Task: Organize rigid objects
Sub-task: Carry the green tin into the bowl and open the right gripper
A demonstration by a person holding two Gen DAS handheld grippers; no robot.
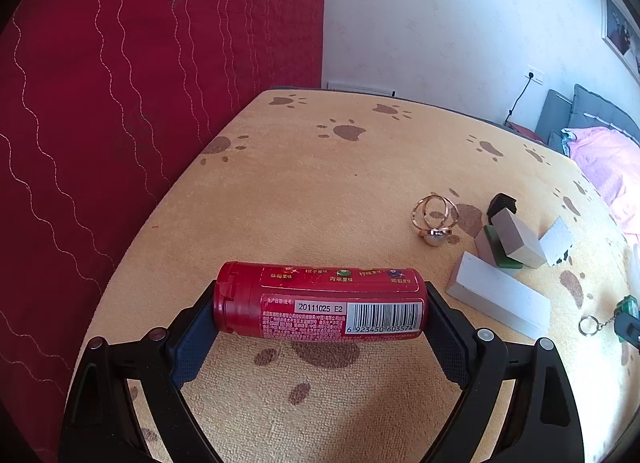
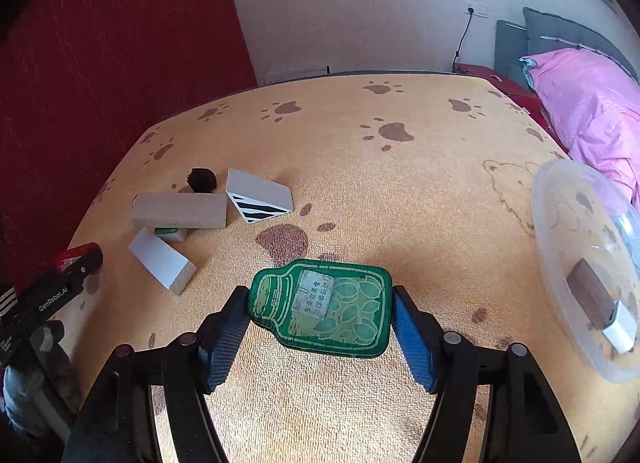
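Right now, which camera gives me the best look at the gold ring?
The left wrist view: the gold ring lies unobstructed on the paw-print mat, left of the blocks. I cannot find it in the right wrist view.

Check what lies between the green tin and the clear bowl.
Nothing: in the right wrist view only bare paw-print cloth separates the green tin, held in the right gripper, from the clear bowl.

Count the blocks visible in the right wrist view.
5. Four clustered at left: beige block, zebra-striped block, white block, and a half-hidden green-edged block between them. One brown-and-white block lies in the clear bowl. Others may be hidden.
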